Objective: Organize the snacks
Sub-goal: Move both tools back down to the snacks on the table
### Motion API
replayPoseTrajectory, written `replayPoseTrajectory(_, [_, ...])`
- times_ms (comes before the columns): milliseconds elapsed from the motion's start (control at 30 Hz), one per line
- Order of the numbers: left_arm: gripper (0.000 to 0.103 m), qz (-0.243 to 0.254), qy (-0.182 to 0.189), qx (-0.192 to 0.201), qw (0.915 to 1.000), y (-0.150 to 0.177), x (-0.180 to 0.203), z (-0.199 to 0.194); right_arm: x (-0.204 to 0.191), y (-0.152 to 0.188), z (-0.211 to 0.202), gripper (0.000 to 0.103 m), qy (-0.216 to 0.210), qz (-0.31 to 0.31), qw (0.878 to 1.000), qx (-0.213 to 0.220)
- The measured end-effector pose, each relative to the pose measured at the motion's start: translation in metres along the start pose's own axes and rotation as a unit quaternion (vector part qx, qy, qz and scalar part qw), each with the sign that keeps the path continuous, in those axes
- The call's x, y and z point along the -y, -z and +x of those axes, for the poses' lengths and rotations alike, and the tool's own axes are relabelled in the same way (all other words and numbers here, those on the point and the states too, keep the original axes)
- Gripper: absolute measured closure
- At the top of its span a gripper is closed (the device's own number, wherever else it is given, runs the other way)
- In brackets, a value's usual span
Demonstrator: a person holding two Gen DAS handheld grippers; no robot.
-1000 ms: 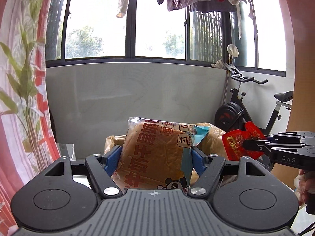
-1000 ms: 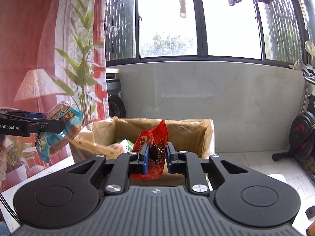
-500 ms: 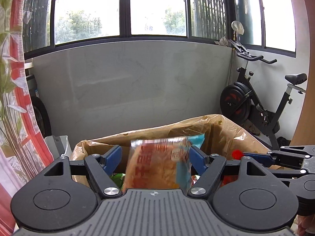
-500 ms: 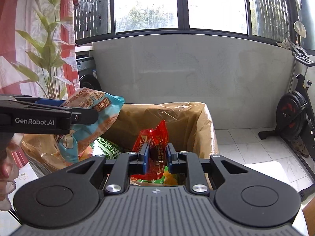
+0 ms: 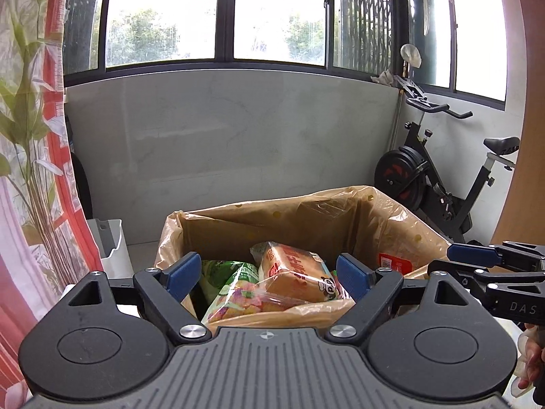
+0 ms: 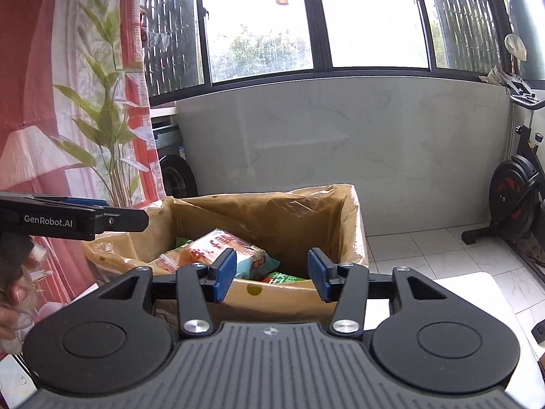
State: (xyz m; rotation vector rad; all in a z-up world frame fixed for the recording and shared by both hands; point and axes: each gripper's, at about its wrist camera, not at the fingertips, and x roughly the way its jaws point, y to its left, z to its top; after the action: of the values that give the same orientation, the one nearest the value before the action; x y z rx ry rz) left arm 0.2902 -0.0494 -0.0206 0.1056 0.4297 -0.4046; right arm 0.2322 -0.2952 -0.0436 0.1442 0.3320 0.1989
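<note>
A cardboard box lined with a brown plastic bag (image 5: 306, 211) (image 6: 272, 218) stands in front of both grippers. Inside lie an orange bread packet (image 5: 296, 276) (image 6: 221, 245), a green snack bag (image 5: 224, 269), a clear bag of colourful snacks (image 5: 238, 303) and a red packet (image 5: 395, 262) against the right wall. My left gripper (image 5: 269, 272) is open and empty above the box's near edge. My right gripper (image 6: 272, 272) is open and empty over the near edge too. The right gripper shows side-on in the left wrist view (image 5: 477, 259), and the left gripper side-on in the right wrist view (image 6: 112, 220).
A grey half wall under windows (image 5: 238, 129) is behind the box. An exercise bike (image 5: 439, 184) stands at the right. A red patterned curtain (image 5: 30, 170) hangs at the left, with a white bin (image 5: 109, 245) by it. A white table corner (image 6: 477, 289) is at the right.
Both grippers moved over the box and opened. The bread packet dropped from my left gripper and the red packet from my right; both now lie in the box.
</note>
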Motion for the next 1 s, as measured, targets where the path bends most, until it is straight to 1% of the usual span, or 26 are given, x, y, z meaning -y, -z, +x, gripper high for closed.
replayPoseTrajectory(133, [0.015, -0.006, 0.003, -0.003, 1.0, 0.023, -0.01, -0.028, -0.011, 0.017, -0.028, 0.053, -0.019, -0.006, 1.0, 0.009])
replayPoseTrajectory(233, [0.015, -0.018, -0.006, -0.016, 0.9997, 0.047, -0.019, -0.041, -0.019, 0.038, -0.04, 0.053, -0.028, -0.007, 1.0, -0.003])
replayPoseTrajectory(333, [0.015, -0.037, -0.017, -0.027, 0.9988, 0.072, -0.025, -0.05, -0.026, 0.065, -0.044, 0.053, -0.038, 0.0, 0.998, -0.041])
replayPoseTrajectory(400, [0.015, -0.05, -0.021, -0.035, 0.9979, 0.09, -0.027, -0.052, -0.029, 0.082, -0.042, 0.053, -0.044, 0.001, 0.996, -0.073])
replayPoseTrajectory(467, [0.016, -0.06, -0.027, -0.049, 0.9966, 0.104, -0.027, -0.051, -0.031, 0.105, -0.041, 0.053, -0.041, -0.001, 0.993, -0.112])
replayPoseTrajectory(567, [0.017, -0.08, -0.027, -0.079, 0.9933, 0.124, -0.027, -0.046, -0.03, 0.132, -0.039, 0.053, -0.045, 0.016, 0.984, -0.169])
replayPoseTrajectory(633, [0.017, -0.09, -0.024, -0.096, 0.9911, 0.139, -0.027, -0.046, -0.031, 0.15, -0.038, 0.053, -0.049, 0.02, 0.975, -0.217])
replayPoseTrajectory(733, [0.019, -0.092, -0.02, -0.114, 0.989, 0.154, -0.023, -0.044, -0.033, 0.171, -0.04, 0.053, -0.05, 0.018, 0.963, -0.264])
replayPoseTrajectory(800, [0.019, -0.098, -0.014, -0.121, 0.9876, 0.159, -0.023, -0.042, -0.033, 0.18, -0.042, 0.053, -0.05, 0.011, 0.958, -0.282])
replayPoseTrajectory(867, [0.019, -0.101, -0.009, -0.127, 0.9867, 0.162, -0.022, -0.04, -0.033, 0.185, -0.045, 0.052, -0.055, 0.005, 0.957, -0.286])
replayPoseTrajectory(1000, [0.019, -0.096, -0.004, -0.139, 0.9856, 0.171, -0.009, -0.043, -0.042, 0.185, -0.045, 0.052, -0.061, -0.02, 0.955, -0.289])
